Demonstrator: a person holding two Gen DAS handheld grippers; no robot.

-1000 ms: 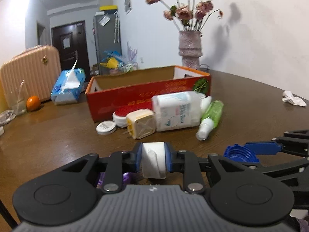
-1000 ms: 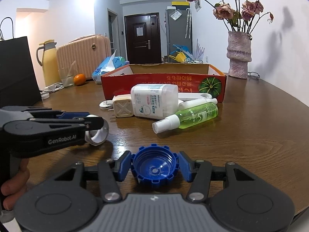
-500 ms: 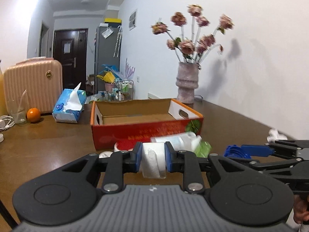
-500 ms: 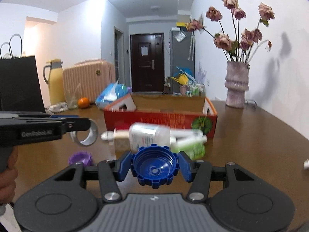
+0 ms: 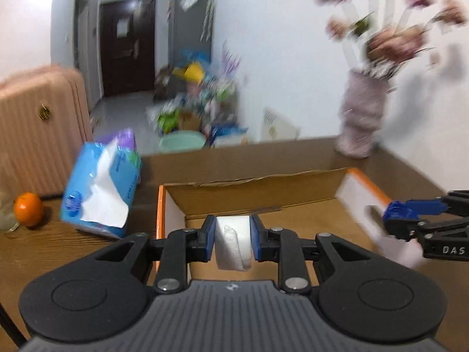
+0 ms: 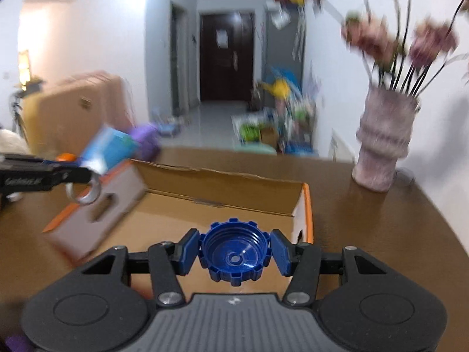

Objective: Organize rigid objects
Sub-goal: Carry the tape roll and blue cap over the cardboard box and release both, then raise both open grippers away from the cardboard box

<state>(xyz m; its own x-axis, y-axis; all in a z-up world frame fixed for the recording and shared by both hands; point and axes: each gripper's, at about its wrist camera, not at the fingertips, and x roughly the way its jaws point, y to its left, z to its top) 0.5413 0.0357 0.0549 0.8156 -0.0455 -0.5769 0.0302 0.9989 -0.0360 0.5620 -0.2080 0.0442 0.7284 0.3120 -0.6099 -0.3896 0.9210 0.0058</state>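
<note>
My left gripper (image 5: 233,242) is shut on a white tape roll (image 5: 233,243) and holds it over the left end of the open cardboard box (image 5: 255,196). My right gripper (image 6: 234,256) is shut on a blue ribbed bottle cap (image 6: 234,258), open side towards the camera, above the right end of the box (image 6: 211,205). The box floor in view is bare. In the right wrist view the left gripper (image 6: 88,176) shows at the left with the roll (image 6: 85,193). In the left wrist view the right gripper (image 5: 395,214) shows at the right.
A blue tissue pack (image 5: 99,193) and an orange (image 5: 28,209) lie on the wooden table (image 6: 395,228) left of the box. A vase of dried flowers (image 6: 384,143) stands at the back right. A pink suitcase (image 5: 38,135) stands beyond the table's left side.
Both grippers have risen from the table and moved forward over the box with their objects. The bottles and lids in front of the box have dropped out of view.
</note>
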